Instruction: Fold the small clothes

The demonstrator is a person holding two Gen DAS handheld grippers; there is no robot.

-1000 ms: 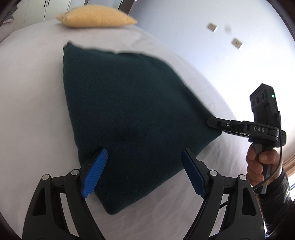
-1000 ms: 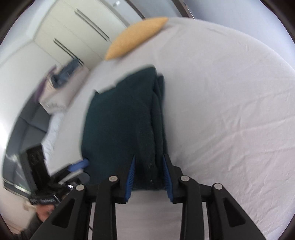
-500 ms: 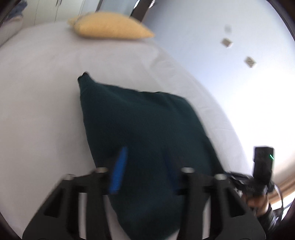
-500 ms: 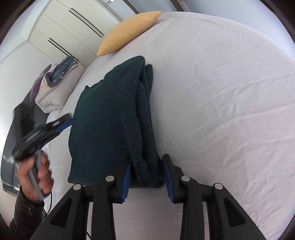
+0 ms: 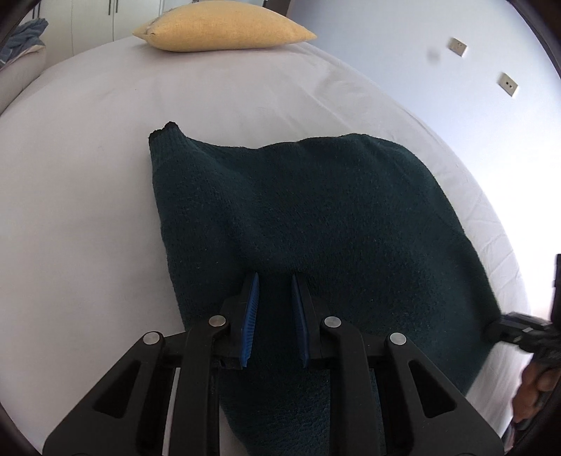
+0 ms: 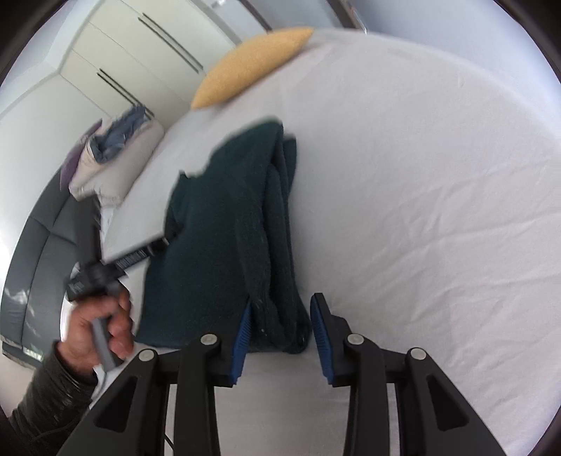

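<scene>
A dark green knitted garment [image 5: 315, 224] lies folded on the white bed sheet [image 5: 87, 175]. My left gripper [image 5: 273, 291] is shut on a fold of it near its close edge. In the right wrist view the garment [image 6: 224, 224] shows stacked folded layers along its right side. My right gripper [image 6: 280, 312] is open, its blue pads either side of the garment's near corner, no longer pinching it. The left gripper also shows in the right wrist view [image 6: 164, 242], blurred, at the garment's left edge. The right gripper shows at the right edge of the left wrist view [image 5: 491, 328].
A yellow pillow [image 5: 224, 26] lies at the bed's far end. A pile of pale bedding and blue cloth [image 6: 115, 151] sits on a grey sofa [image 6: 42, 238] left of the bed. White wardrobe doors [image 6: 140, 45] stand behind. A wall with sockets [image 5: 508, 82] is on the right.
My left gripper moved in over the garment's near edge and shut on a fold. My right gripper opened and let go of the garment's corner.
</scene>
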